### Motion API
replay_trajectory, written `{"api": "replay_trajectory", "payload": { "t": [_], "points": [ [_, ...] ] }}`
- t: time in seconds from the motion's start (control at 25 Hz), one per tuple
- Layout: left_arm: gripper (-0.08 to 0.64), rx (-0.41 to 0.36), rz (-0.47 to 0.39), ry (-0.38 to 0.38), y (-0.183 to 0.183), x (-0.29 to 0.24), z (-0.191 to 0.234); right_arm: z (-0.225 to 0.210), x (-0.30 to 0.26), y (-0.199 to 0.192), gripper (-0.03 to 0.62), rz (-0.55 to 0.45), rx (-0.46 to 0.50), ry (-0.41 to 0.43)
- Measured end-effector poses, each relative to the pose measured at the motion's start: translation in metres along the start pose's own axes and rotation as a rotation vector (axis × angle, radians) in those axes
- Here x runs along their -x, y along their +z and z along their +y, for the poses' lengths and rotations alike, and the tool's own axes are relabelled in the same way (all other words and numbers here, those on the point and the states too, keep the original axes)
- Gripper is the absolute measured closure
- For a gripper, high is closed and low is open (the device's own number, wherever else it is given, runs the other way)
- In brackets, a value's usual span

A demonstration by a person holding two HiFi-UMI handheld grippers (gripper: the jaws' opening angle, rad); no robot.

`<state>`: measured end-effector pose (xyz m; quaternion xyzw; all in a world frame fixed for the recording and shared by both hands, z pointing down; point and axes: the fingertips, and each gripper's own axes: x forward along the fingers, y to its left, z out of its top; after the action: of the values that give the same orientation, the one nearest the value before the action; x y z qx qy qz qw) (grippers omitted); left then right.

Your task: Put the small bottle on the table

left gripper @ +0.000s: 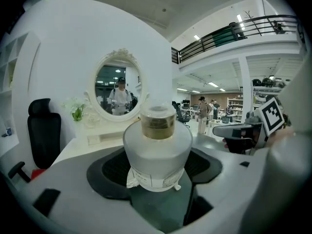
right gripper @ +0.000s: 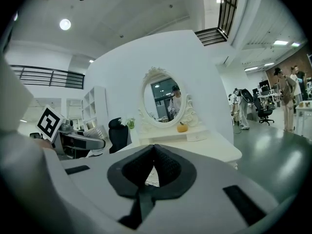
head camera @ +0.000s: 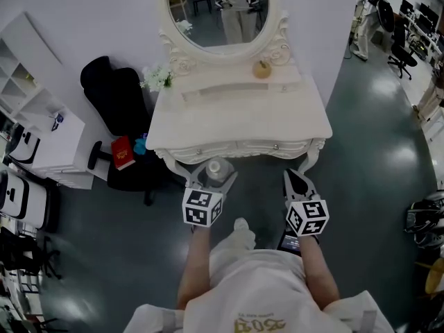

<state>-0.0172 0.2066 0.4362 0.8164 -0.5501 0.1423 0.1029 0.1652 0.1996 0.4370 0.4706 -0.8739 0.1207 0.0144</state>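
The small bottle (left gripper: 157, 150) is frosted glass with a gold neck and a clear cap. It stands upright between the wide-set jaws of my left gripper (left gripper: 157, 172), whose black pads press on its sides. In the head view the left gripper (head camera: 210, 180) holds the bottle (head camera: 217, 170) in the air just before the front edge of the white dressing table (head camera: 243, 120). My right gripper (head camera: 297, 183) hovers beside it, near the table's right front leg. In the right gripper view the right gripper (right gripper: 153, 152) is shut with nothing between its pads.
An oval mirror (head camera: 220, 12) stands at the back of the table with a small orange ornament (head camera: 261, 69) and white flowers (head camera: 158, 79). A black chair (head camera: 118, 96) and a red book (head camera: 123, 151) are left of the table. White shelves (head camera: 41, 127) stand far left.
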Motion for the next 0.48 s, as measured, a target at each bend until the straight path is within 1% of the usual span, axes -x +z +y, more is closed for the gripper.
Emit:
{"api": "replay_trajectory", "payload": {
  "t": [0.24, 0.48],
  "points": [
    [0.216, 0.021, 0.018, -0.01, 0.0, -0.039, 0.026, -0.016, -0.041, -0.007, 0.58, 0.036, 0.011, -0.009],
    [0.216, 0.024, 0.017, -0.024, 0.007, -0.11, 0.077, -0.046, -0.117, -0.013, 0.58, 0.07, 0.011, -0.04]
  ]
}}
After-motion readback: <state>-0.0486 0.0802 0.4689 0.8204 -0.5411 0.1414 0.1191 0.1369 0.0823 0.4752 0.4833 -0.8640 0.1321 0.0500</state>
